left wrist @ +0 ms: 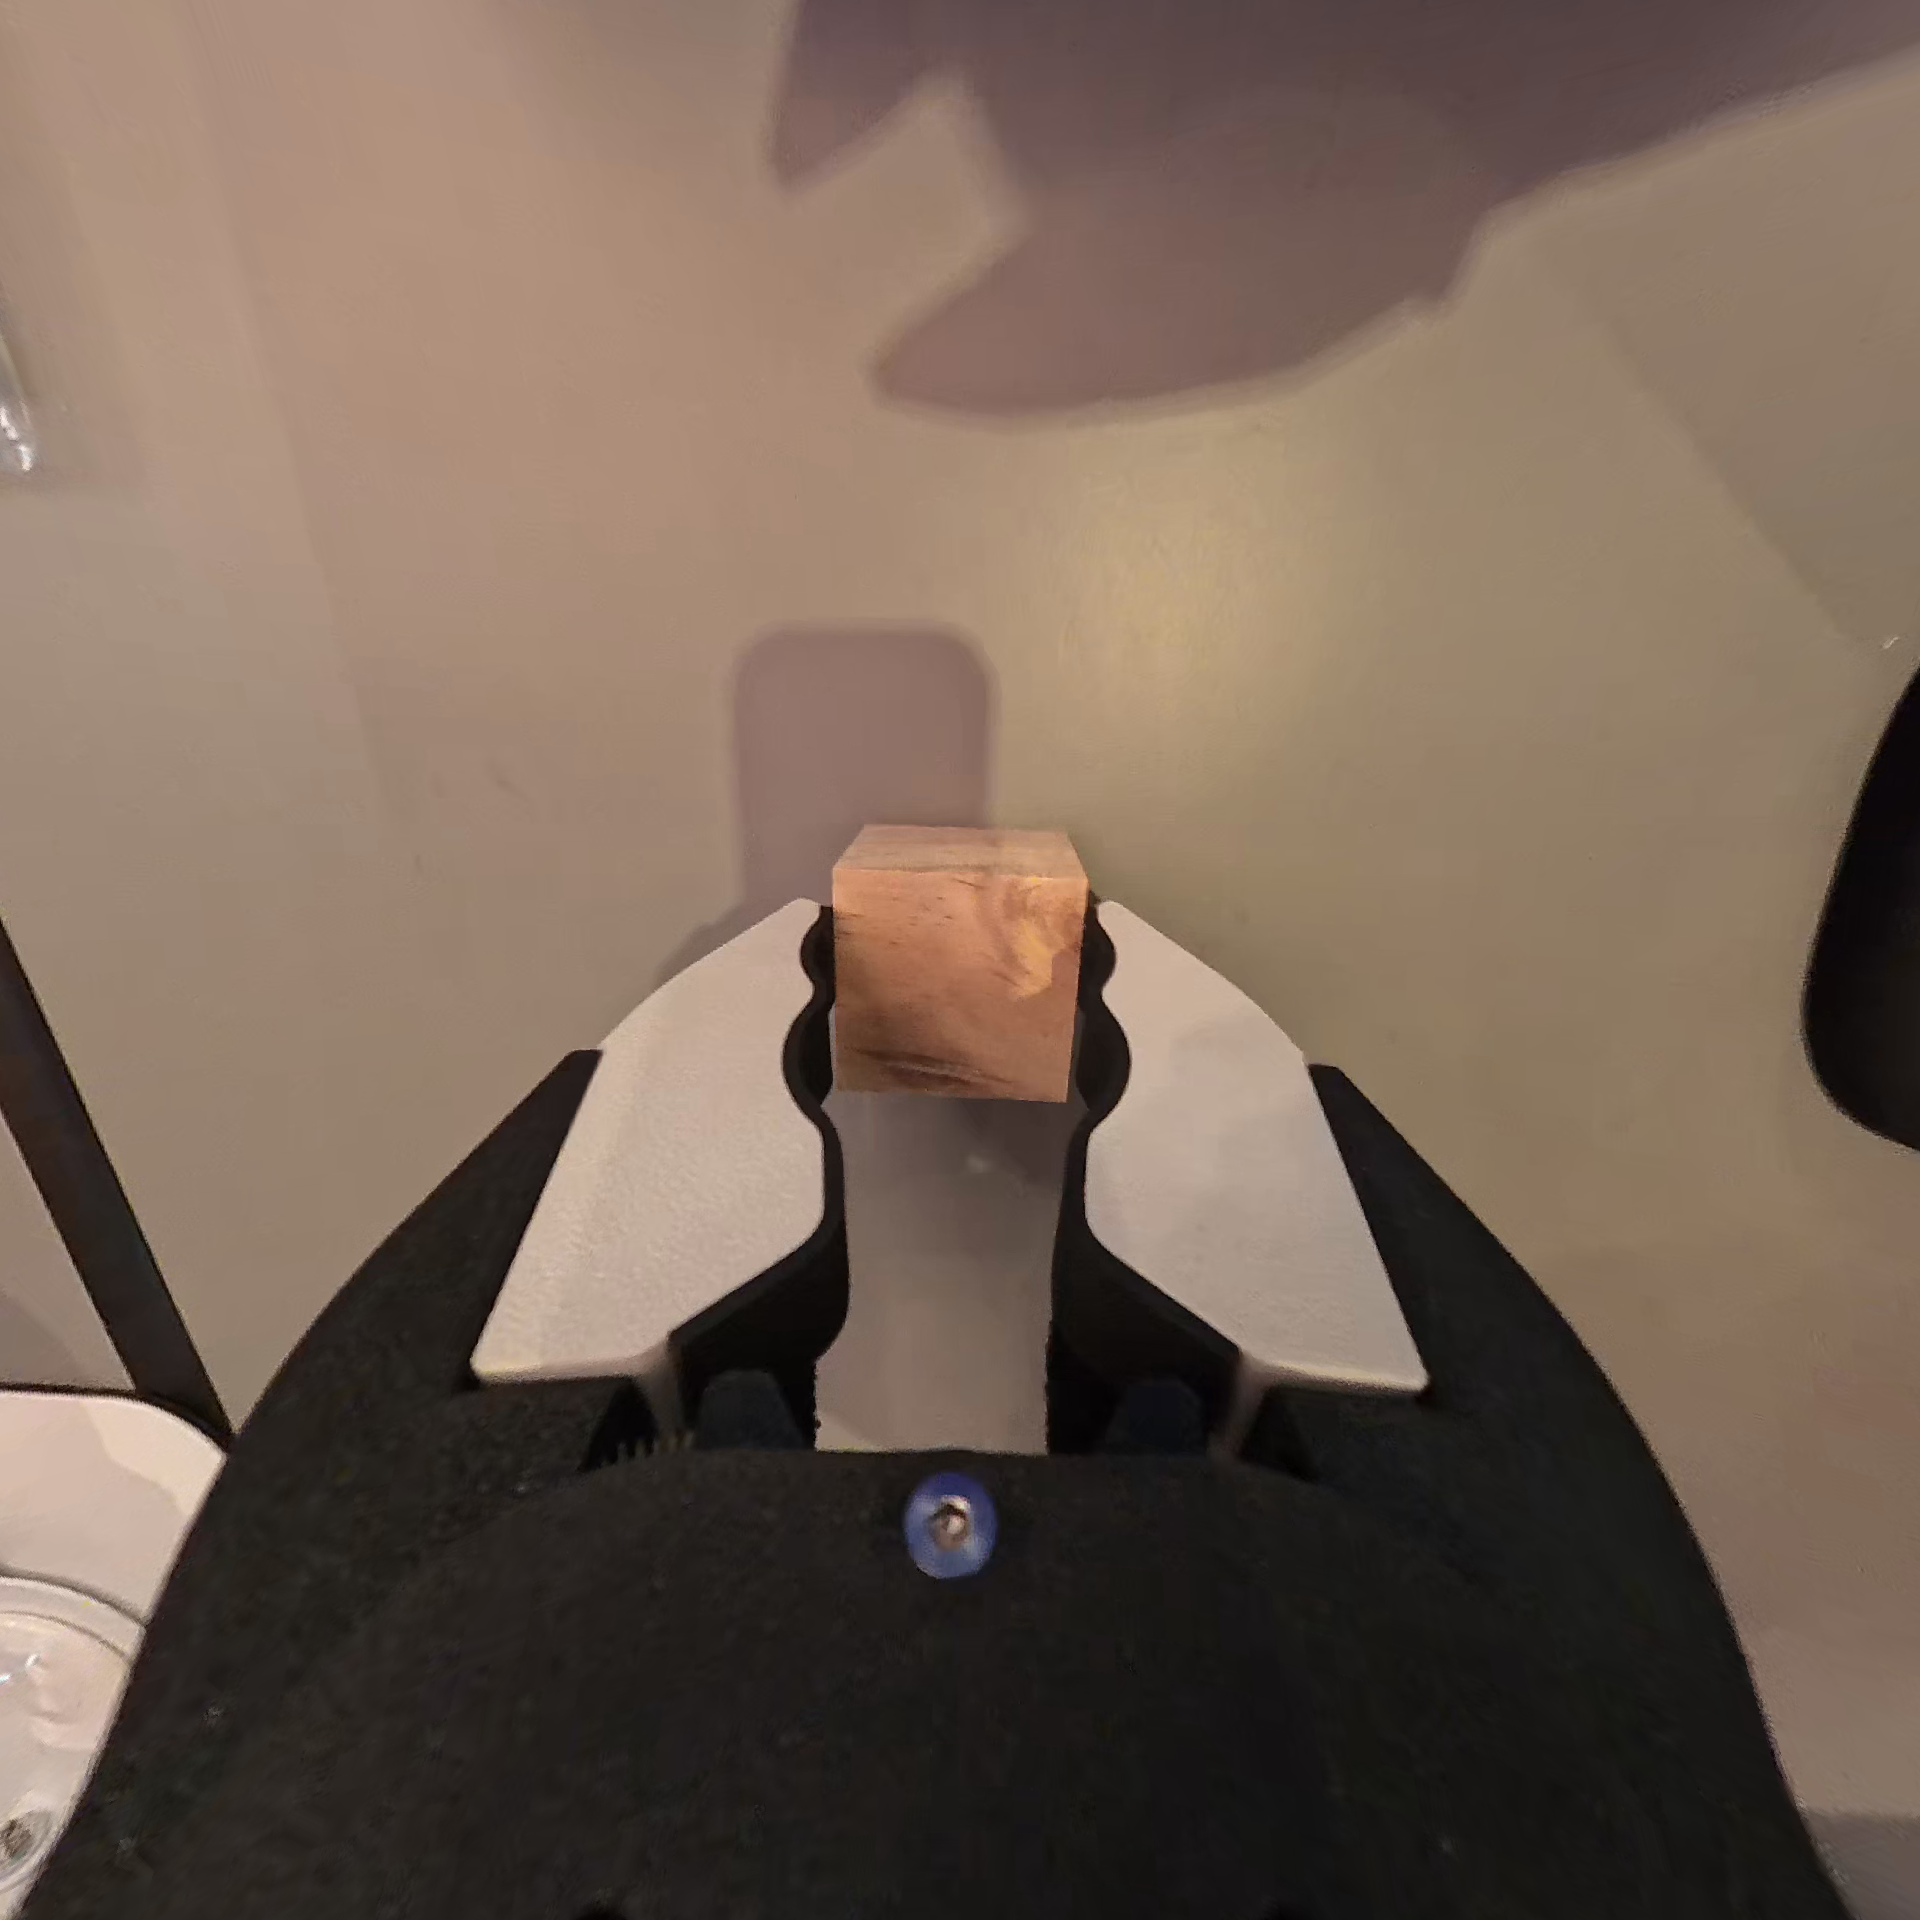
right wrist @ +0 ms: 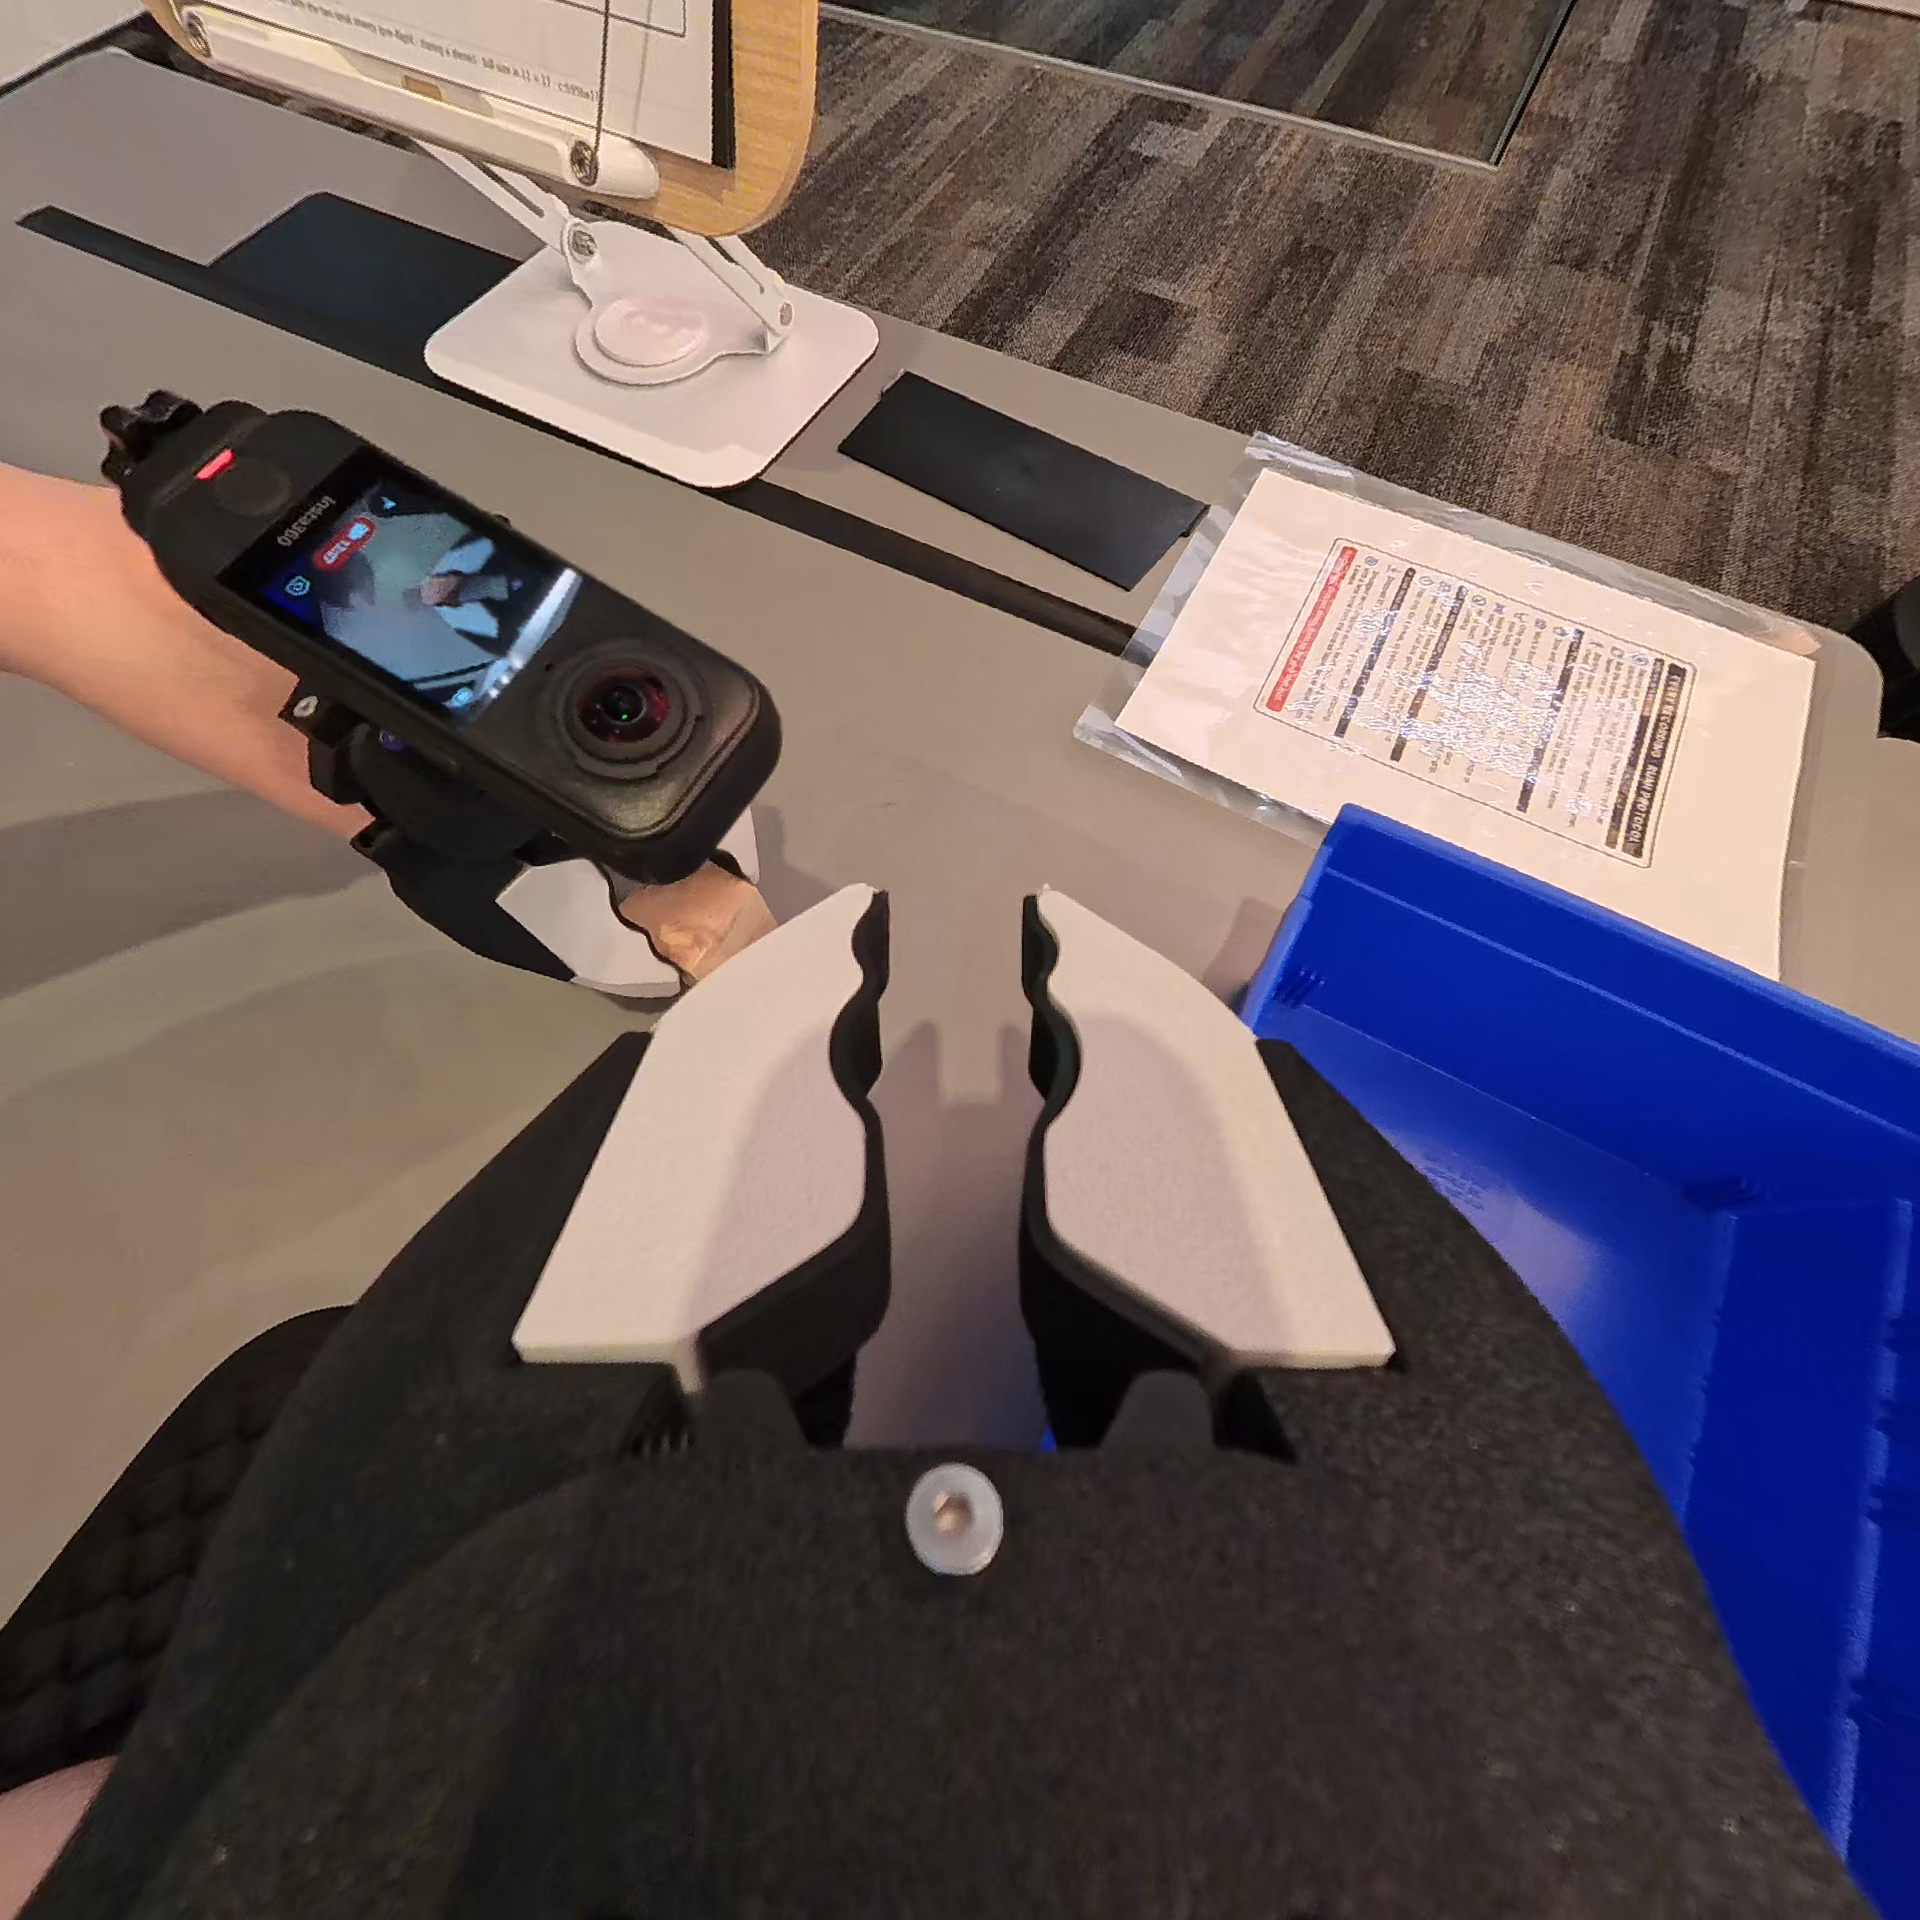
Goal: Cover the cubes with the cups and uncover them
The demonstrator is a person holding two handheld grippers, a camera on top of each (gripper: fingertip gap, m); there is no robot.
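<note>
Landmark: wooden cube [left wrist: 958, 987]. Entries run left to right from it.

1. Forearm [right wrist: 94, 634]: enters from the left edge of the right wrist view, well left of the cube, carrying the left gripper.
2. Camera [right wrist: 488, 634]: black, mounted on top of the left gripper, just above and left of the cube. Lit screen and a brand mark on its face; wording not transcribed.
3. Left gripper [left wrist: 956, 935]: fingers clamped on the cube's two side faces, near their tips. The cube sits level between them; whether it touches the grey table [left wrist: 1455, 727] cannot be told.
4. White stand [right wrist: 655, 353]: beyond the cube, toward the table's far edge, bearing a wood-backed board [right wrist: 582, 62] with printed sheets.
5. Right gripper [right wrist: 956, 925]: just right of the cube, fingers parted, nothing between them, bare table showing in the gap.
6. Black strip [right wrist: 1018, 494]: flat on the table, beyond and right of the cube.
7. Printed sheet [right wrist: 1455, 686]: in a clear sleeve, farther right, at the table's far corner; dense text with a red border.
8. Blue bin [right wrist: 1662, 1195]: right of the cube, its wall close against the right gripper's right finger.

Open room: bare table left of and before the cube.
</note>
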